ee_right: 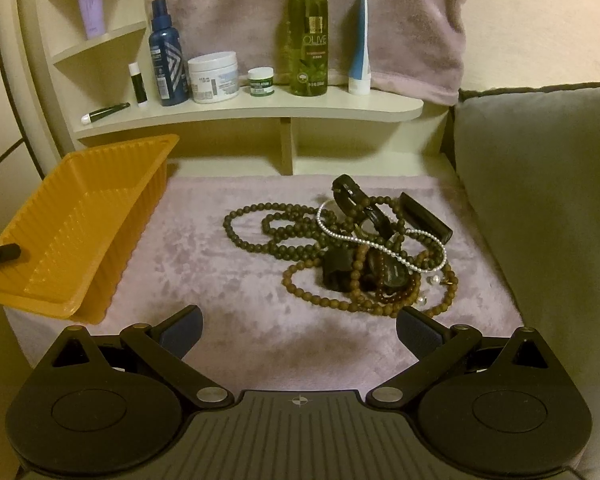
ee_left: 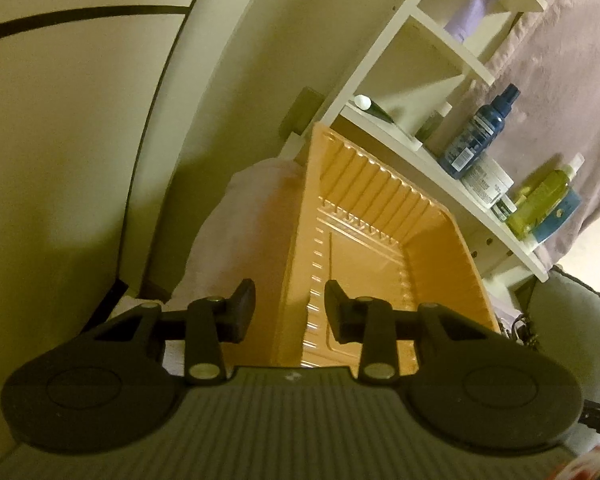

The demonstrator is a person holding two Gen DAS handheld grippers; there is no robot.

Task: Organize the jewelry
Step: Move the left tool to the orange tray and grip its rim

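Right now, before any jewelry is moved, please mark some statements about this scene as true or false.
1. The orange tray is empty. True.
2. The jewelry lies in a pile on the purple cloth. True.
3. The right gripper holds a necklace. False: its jaws stand wide open with nothing between them.
4. The green bottle stands in the tray. False: it stands on the shelf.
5. The left gripper has one finger on each side of the tray's wall. True.
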